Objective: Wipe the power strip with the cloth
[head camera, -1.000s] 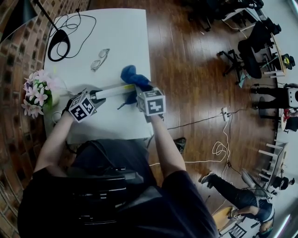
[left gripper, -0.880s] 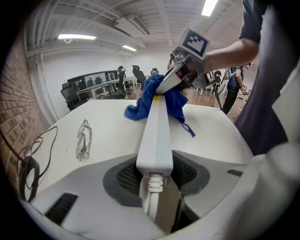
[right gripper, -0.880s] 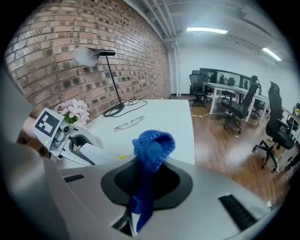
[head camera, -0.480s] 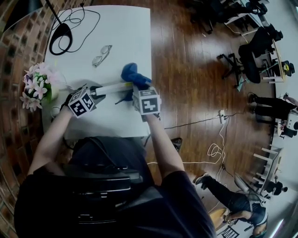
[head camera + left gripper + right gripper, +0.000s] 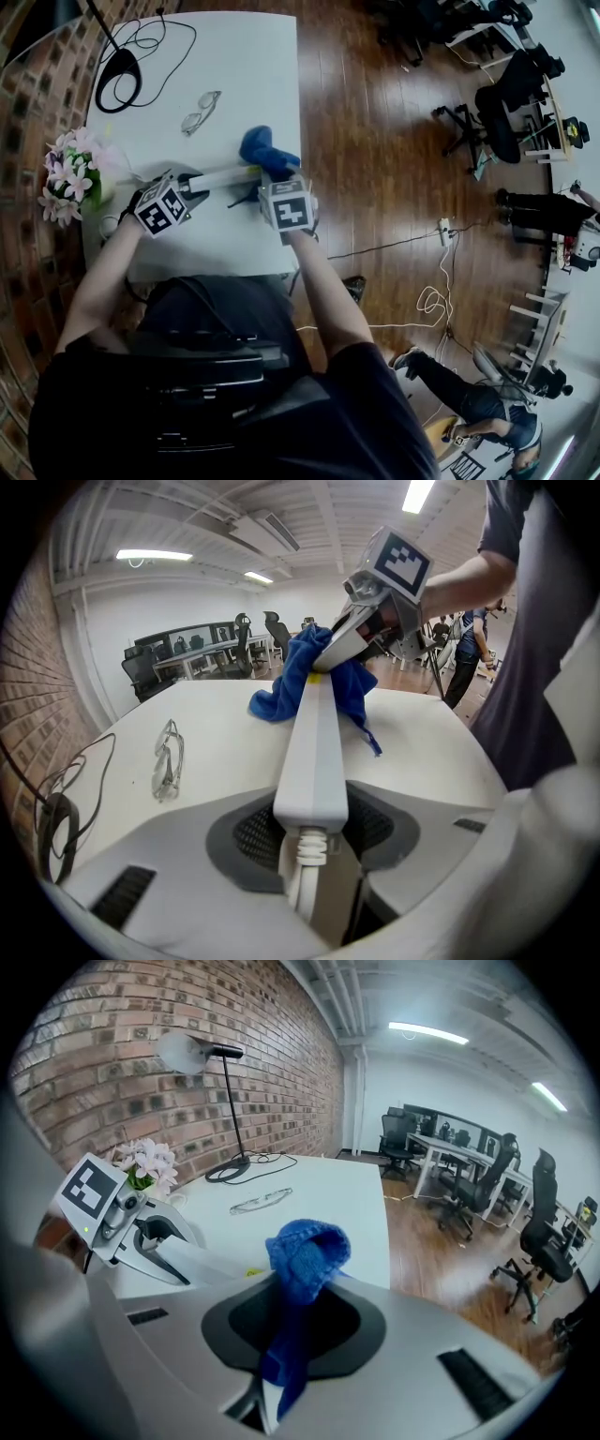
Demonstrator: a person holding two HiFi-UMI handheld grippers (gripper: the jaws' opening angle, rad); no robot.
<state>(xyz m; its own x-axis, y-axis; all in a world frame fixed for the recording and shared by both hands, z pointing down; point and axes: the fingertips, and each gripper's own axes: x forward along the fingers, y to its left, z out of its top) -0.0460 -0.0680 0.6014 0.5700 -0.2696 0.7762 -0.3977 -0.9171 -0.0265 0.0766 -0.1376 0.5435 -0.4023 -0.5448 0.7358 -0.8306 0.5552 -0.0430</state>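
Far on the left I see pink flowers (image 5: 70, 183) at the edge of the white table (image 5: 244, 66). Next is my left claw (image 5: 309, 822). Its jaws are about half open and squeeze the cord end of the white strip (image 5: 314, 733), one jaw on each side. The glasses (image 5: 167, 757) lie flat on the table, left of the strip and apart from it. The blue cloth (image 5: 286, 682) hangs over the far end of the strip and touches it. On the right is my right claw (image 5: 286, 1335). Its jaws are almost closed and pinch the cloth tight.
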